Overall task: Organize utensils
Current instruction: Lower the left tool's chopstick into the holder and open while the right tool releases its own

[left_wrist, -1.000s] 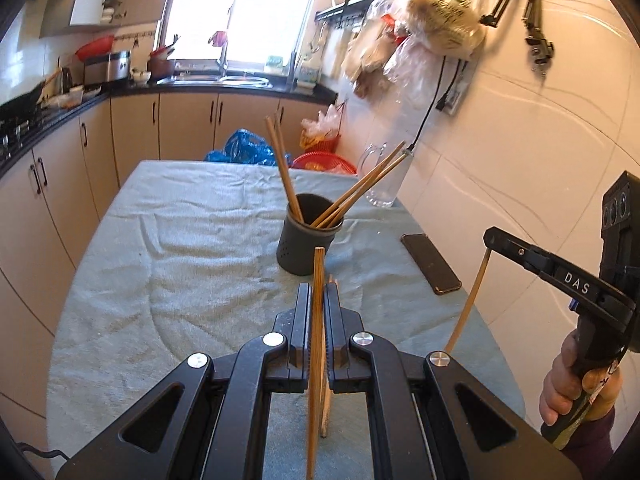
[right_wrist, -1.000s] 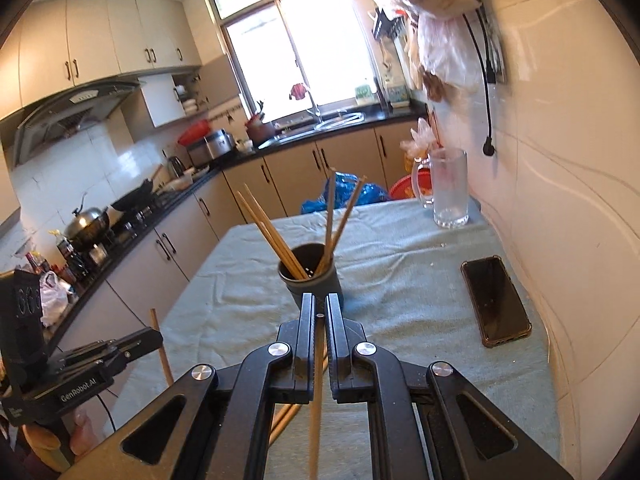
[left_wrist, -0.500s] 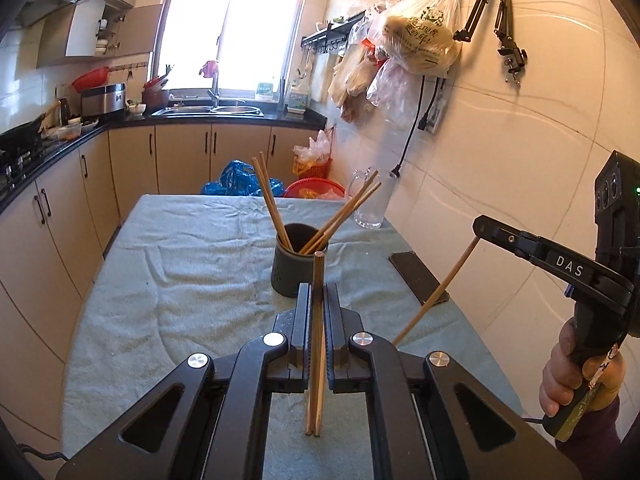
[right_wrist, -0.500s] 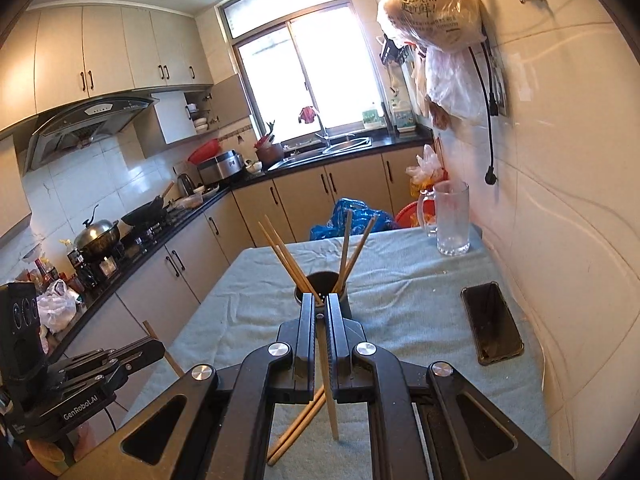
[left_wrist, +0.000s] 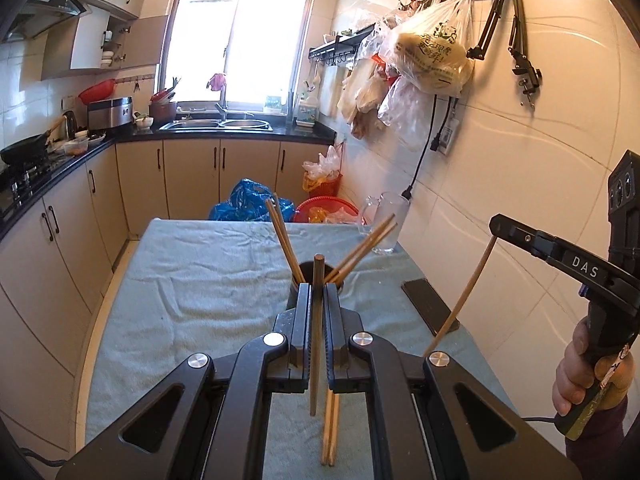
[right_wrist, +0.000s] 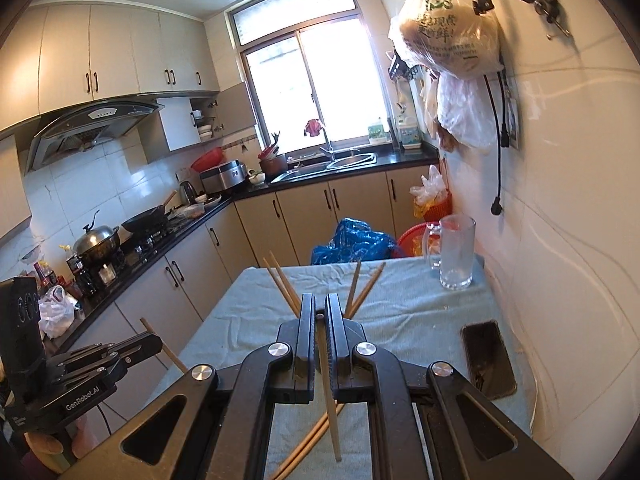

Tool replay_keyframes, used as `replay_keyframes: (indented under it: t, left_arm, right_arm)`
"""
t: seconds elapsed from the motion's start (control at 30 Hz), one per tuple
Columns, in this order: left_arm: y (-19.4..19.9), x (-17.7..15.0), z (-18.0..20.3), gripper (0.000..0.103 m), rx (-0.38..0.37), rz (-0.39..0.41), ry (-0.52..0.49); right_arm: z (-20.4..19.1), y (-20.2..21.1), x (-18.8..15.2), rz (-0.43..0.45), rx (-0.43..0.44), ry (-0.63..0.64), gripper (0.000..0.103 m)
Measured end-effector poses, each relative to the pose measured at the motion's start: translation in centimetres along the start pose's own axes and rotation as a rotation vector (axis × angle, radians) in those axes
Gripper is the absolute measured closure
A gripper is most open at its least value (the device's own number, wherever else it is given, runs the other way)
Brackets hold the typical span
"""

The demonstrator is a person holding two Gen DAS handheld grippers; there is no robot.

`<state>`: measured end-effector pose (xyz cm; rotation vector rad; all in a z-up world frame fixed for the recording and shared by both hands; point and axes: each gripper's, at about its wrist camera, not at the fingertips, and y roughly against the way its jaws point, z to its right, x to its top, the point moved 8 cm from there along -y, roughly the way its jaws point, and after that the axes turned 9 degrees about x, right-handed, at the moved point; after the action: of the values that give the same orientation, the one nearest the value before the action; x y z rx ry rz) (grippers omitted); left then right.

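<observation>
My left gripper (left_wrist: 318, 292) is shut on a wooden chopstick (left_wrist: 317, 336) that stands nearly upright, lifted above the table. My right gripper (right_wrist: 319, 304) is shut on another chopstick (right_wrist: 329, 384); it also shows at the right of the left wrist view (left_wrist: 460, 304), slanting down. A dark holder cup (left_wrist: 306, 272) with several chopsticks (left_wrist: 282, 236) stands mid-table, just beyond the left gripper's tips. Two loose chopsticks (left_wrist: 330, 428) lie on the grey-green cloth (left_wrist: 200, 280) below the grippers; they also show in the right wrist view (right_wrist: 308, 444).
A black phone (right_wrist: 486, 358) lies near the table's right edge by the tiled wall. A glass mug (right_wrist: 456, 256) stands at the far right corner. Kitchen cabinets and a stove run along the left. Bags hang on the wall at right.
Both grippers have risen with their chopsticks and tilted up. The views now show more of the kitchen, and the holder cup sits lower, behind the fingertips.
</observation>
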<state>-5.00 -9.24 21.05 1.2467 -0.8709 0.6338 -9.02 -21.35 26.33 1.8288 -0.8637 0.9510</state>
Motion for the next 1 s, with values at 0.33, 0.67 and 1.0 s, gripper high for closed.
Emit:
replay_keyframes:
  t: [0.33,0.67,1.0]
  left_arm:
    - [-1.3,7.9,0.3,0.098,0.013,0.097,-0.001]
    - [-8.7,14.0,0.0,0.098,-0.012,0.095,0.101]
    - [-16.2,9.5,0.4,0.098,0.004,-0.055,0.079]
  right_arm:
    - [-2.2,-3.5,6.7,0.031,0.013,0.061,0.097]
    - [-0.2,-10.7,11.8,0.073,-0.066,0.063,0.097]
    - [3.9,-17.0,8.1,-0.036,-0.06,-0.033,0.097]
